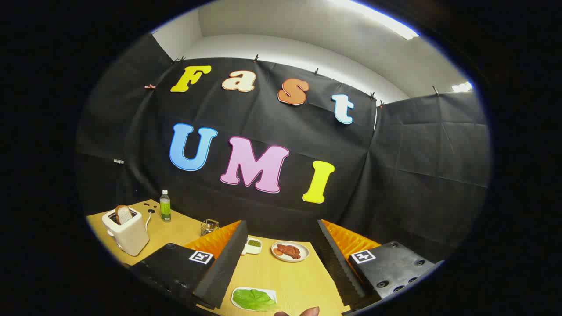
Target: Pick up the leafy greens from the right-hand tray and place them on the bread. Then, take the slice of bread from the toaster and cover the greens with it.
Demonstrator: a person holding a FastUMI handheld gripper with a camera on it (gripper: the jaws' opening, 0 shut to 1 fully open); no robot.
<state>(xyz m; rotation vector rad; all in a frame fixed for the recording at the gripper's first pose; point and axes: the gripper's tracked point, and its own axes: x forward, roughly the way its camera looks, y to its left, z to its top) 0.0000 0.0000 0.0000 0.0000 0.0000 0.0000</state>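
My gripper is open, held above the wooden table. The leafy greens lie flat on a white tray between the fingers, close to their base. Farther ahead, still between the fingers, a round plate holds reddish-brown food; I cannot tell whether bread lies under it. To the left, beyond the left finger, stands a white toaster with a slice of bread sticking up from its slot. Nothing is between the pads.
A small white dish of green bits sits near the left fingertip. A green-labelled bottle and a small glass jar stand at the table's back. A person's fingertips show beside the greens' tray.
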